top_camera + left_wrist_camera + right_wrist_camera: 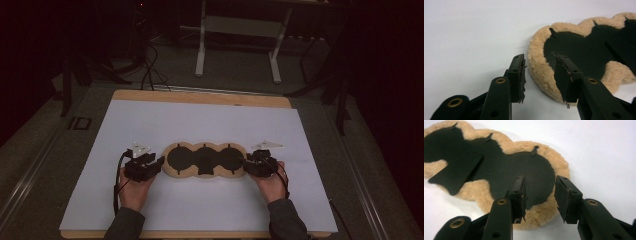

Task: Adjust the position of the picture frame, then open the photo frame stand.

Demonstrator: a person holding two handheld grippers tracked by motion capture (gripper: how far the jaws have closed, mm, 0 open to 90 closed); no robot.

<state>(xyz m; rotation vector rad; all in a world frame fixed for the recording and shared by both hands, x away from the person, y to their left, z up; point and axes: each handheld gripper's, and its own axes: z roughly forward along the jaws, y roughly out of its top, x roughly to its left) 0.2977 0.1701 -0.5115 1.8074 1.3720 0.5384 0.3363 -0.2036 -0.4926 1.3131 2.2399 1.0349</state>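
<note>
Two grippers, one at each end of the fleece pad, which lies flat on the white sheet over the wooden table, near the person's edge.

Left gripper: jaws parted about halfway, nothing clamped. In the left gripper view the pad's rounded tan end sits in the gap between the pads, no squeeze visible. Can't tell whether the right-hand pad grazes the fleece.

Right gripper: same story, jaws at a medium gap, nothing held. In the right gripper view they straddle the pad's other end, tips over the fleece rim and the black centre.

Pad itself: three-lobed, tan fleece border, black inner face up, black strap flap lying across the middle lobe, small black tabs along one edge.

No containers on the table.
</note>
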